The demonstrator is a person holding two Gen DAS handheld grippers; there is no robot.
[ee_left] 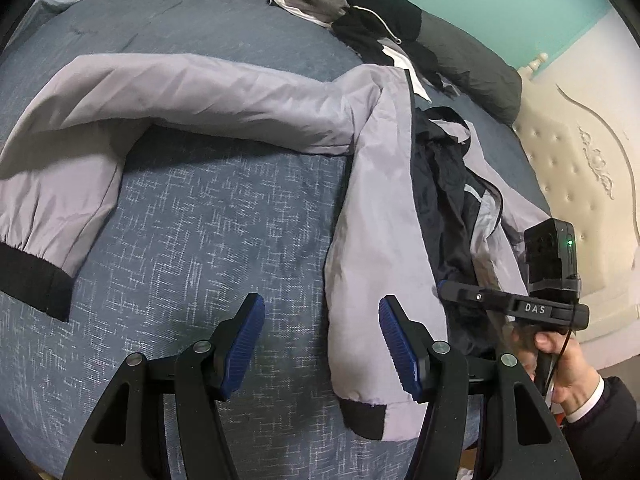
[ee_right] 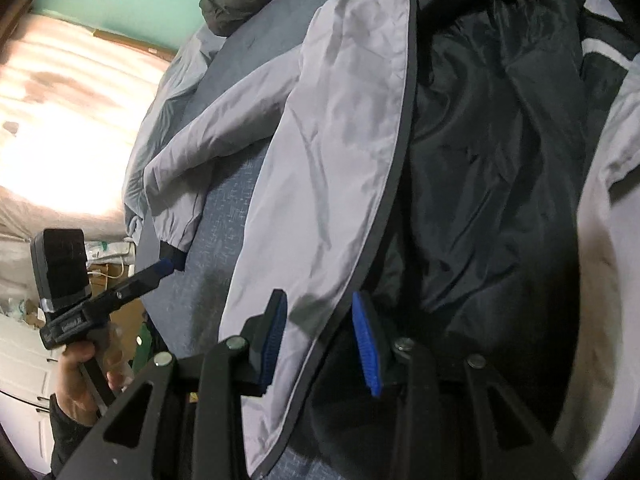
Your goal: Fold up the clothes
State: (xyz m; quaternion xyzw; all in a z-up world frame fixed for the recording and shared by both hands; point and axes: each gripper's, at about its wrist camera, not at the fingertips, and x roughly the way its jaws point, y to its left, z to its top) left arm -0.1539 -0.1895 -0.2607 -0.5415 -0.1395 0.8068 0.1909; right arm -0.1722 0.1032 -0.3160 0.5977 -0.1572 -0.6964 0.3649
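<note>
Left gripper (ee_left: 322,340) stands with jaws apart above the blue bed cover (ee_left: 208,232), holding nothing. Right gripper (ee_right: 318,338) is likewise spread, straddling the front edge of the grey jacket (ee_right: 328,152). The jacket lies open, long axis toward frame top, sleeve (ee_left: 200,92) extended left. Dark clothes pile (ee_left: 372,28) occupies the upper frame.

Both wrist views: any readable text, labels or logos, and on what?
"DAS": white letters on the right gripper's black body, left wrist view.
Embossed text on the left gripper's body, right wrist view: too blurred to read.
Jacket: no text visible.
</note>
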